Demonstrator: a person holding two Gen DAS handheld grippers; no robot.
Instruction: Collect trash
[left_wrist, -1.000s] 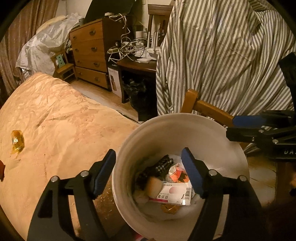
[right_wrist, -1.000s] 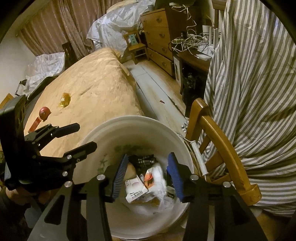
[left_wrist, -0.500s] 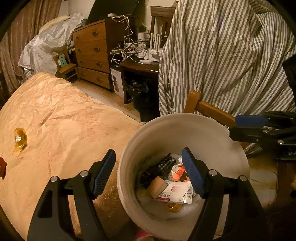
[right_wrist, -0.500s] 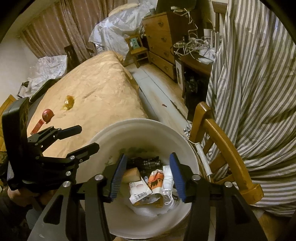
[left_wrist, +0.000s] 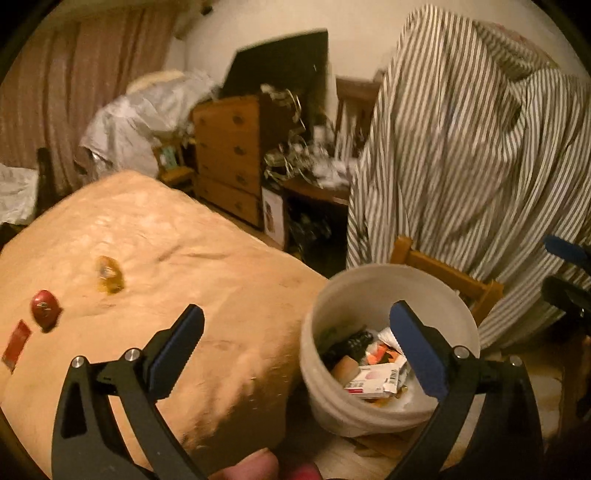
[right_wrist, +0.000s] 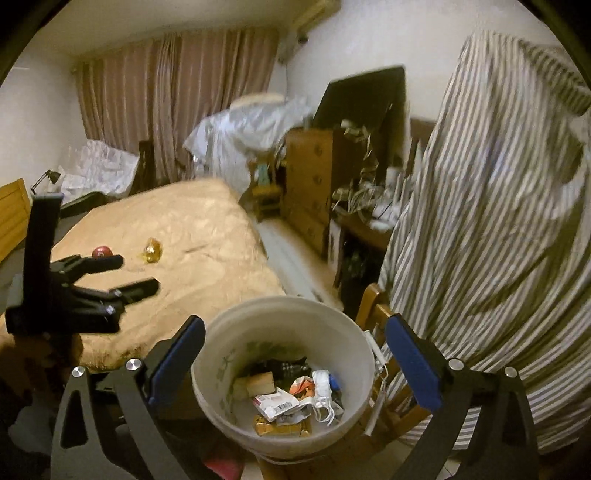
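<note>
A white bucket holds several pieces of trash: wrappers, a box, a mask. It stands beside the bed. On the tan bedspread lie a yellow wrapper, a red round piece and a red flat packet. My left gripper is open and empty, above the bed edge and the bucket. It also shows in the right wrist view. My right gripper is open and empty above the bucket.
A wooden chair draped with a striped cloth stands right of the bucket. A wooden dresser and a cluttered desk stand behind. Curtains hang at the back.
Both grippers have risen and pulled back from the bucket. The left view has swung left over the bed, so the red pieces show. Both stay open.
</note>
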